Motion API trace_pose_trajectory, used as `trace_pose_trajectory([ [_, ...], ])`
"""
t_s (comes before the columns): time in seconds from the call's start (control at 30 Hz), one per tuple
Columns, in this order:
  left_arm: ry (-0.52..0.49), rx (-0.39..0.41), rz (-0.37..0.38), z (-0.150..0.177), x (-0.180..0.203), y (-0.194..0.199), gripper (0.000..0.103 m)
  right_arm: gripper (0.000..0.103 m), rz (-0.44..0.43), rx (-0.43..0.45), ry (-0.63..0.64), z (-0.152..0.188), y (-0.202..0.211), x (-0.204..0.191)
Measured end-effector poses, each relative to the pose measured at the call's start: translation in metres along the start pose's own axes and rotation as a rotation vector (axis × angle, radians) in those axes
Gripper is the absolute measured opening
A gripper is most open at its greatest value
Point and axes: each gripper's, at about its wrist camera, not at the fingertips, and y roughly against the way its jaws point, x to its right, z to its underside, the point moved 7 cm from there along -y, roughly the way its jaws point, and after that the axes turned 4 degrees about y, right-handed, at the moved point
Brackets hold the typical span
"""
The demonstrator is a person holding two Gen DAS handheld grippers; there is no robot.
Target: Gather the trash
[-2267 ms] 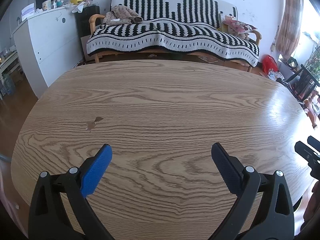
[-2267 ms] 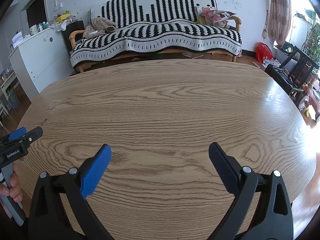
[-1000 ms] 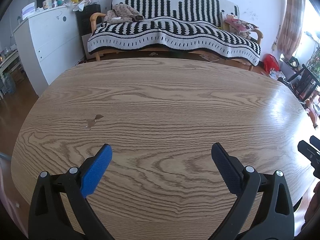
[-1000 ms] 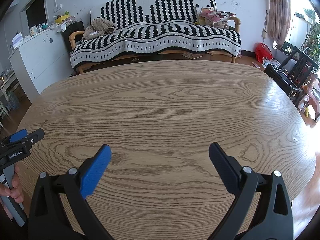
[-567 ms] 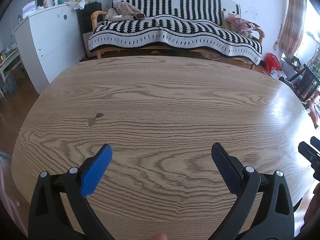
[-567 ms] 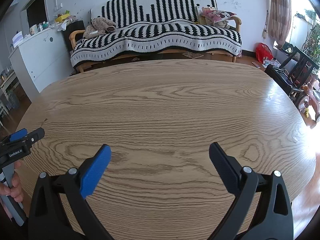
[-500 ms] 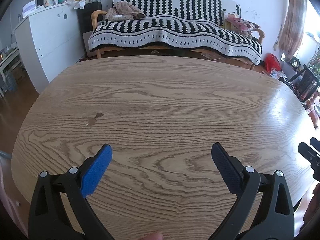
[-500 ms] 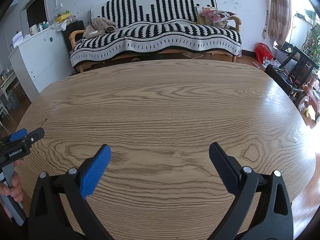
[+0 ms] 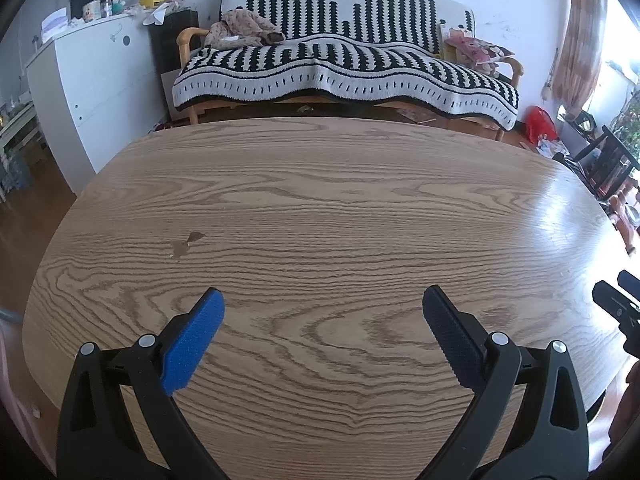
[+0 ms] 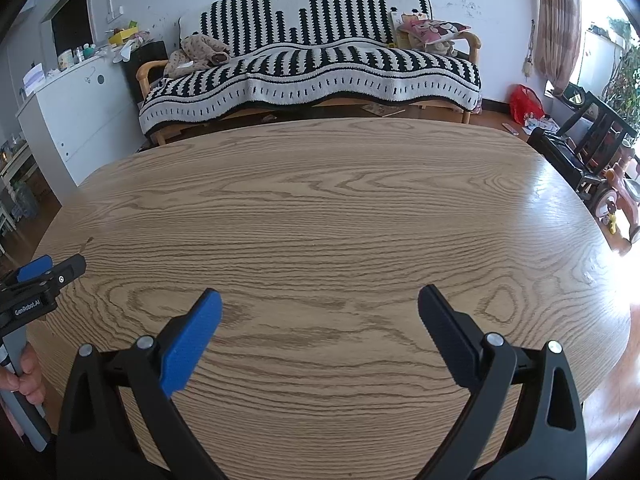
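My left gripper is open and empty above the near part of a wooden table. My right gripper is open and empty above the same table. No trash shows on the tabletop. A small dark stain marks the wood ahead and left of the left gripper. The left gripper also shows at the left edge of the right wrist view, and the right gripper at the right edge of the left wrist view.
A sofa with a black-and-white striped blanket stands behind the table. A white cabinet stands at the back left. A red bag, a dark chair and a toy ride-on stand on the floor to the right.
Both grippers stay open and nearly still. The left wrist view has shifted slightly, so the table and sofa sit a little higher in it.
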Motion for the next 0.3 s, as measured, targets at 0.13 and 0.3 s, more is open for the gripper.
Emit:
trace_pose_trajectory([
  [0.13, 0.007, -0.021, 0.002, 0.001, 0.0007, -0.0024, 0.096, 0.095, 0.007, 0.0, -0.011, -0.0013, -0.0022, 0.0017],
  [0.3, 0.013, -0.029, 0.006, 0.0007, -0.0001, -0.003, 0.096, 0.096, 0.019, 0.0, -0.022, -0.0026, -0.0041, 0.0046],
])
